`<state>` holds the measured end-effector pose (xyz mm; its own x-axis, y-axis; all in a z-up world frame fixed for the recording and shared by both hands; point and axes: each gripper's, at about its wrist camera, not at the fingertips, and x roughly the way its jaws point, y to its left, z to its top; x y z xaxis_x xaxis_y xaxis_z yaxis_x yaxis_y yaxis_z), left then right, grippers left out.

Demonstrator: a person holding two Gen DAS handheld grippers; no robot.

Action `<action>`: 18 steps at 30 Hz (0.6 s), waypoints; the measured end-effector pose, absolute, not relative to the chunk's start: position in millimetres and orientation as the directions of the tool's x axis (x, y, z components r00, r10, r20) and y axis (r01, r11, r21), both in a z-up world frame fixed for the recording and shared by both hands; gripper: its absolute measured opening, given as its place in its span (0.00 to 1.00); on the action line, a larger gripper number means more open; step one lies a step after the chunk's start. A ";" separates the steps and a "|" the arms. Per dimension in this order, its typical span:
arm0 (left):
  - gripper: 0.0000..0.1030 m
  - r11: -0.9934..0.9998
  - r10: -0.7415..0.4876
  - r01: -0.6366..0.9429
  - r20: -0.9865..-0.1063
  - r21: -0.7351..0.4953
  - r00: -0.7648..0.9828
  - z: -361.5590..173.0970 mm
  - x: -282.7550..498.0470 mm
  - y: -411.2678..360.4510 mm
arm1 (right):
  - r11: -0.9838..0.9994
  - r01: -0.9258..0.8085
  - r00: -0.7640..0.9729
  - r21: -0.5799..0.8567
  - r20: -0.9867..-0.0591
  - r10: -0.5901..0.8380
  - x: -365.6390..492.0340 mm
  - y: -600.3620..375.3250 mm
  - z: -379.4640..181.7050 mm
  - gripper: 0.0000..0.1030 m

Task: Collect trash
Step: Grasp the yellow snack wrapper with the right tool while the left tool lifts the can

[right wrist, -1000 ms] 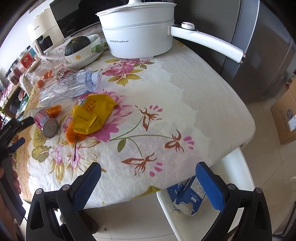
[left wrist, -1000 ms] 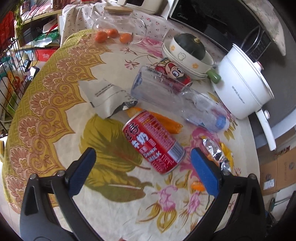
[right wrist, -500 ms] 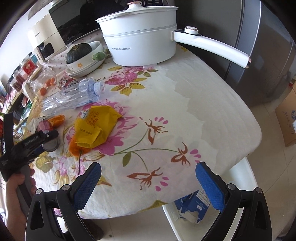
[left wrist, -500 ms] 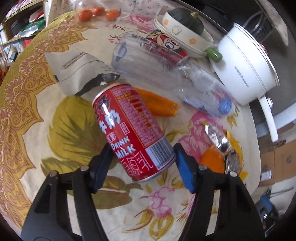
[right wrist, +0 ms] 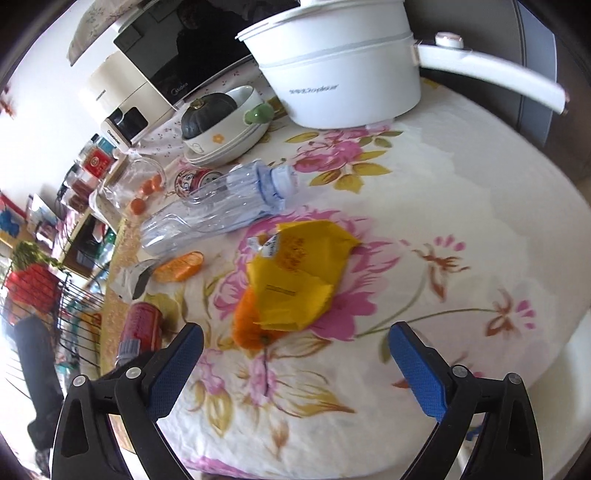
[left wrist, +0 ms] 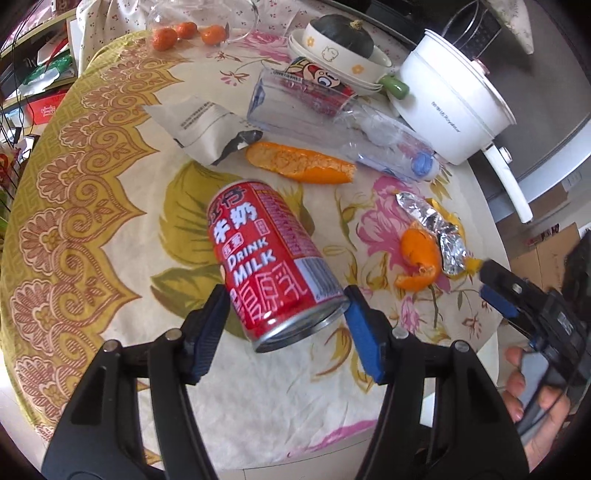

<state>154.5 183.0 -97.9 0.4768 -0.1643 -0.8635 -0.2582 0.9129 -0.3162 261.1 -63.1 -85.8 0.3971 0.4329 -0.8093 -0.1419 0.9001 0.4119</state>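
Observation:
My left gripper [left wrist: 286, 328] is shut on a red milk can [left wrist: 269, 258] and holds it lifted above the floral tablecloth [left wrist: 92, 229]. The can also shows in the right wrist view [right wrist: 140, 328]. My right gripper [right wrist: 295, 358] is open and empty, just short of a yellow wrapper [right wrist: 299, 273] and an orange peel [right wrist: 247, 325]. It shows at the right edge of the left wrist view [left wrist: 517, 299]. Other trash lies on the table: a crushed clear bottle [left wrist: 343, 118], a long orange peel [left wrist: 299, 164], a grey pouch [left wrist: 207, 129], a foil wrapper [left wrist: 436, 229].
A white pot [left wrist: 454, 99] with a long handle stands at the back right. A bowl with a dark squash [left wrist: 340, 40] sits beside it, a cartoon can [left wrist: 317, 77] in front. A glass jar with small oranges [left wrist: 192, 29] is at the back.
My left gripper closed on the red can and lifted it off the cloth. My right gripper moved forward over the table toward the yellow wrapper.

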 end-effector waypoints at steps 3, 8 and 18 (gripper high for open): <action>0.62 0.924 -0.158 -0.239 -0.867 -0.299 0.472 -98.3 147.8 179.8 | 0.896 -0.131 0.411 0.425 -0.799 0.439 264.3 -58.7 -93.3 0.85; 0.62 0.935 -0.157 -0.222 -0.885 -0.276 0.439 -110.0 147.8 176.5 | 0.890 -0.104 0.417 0.445 -0.792 0.445 270.9 -64.9 -102.3 0.62; 0.61 0.923 -0.173 -0.245 -0.888 -0.297 0.425 -121.5 146.9 187.0 | 0.888 -0.106 0.398 0.447 -0.800 0.449 264.0 -85.5 -100.3 0.29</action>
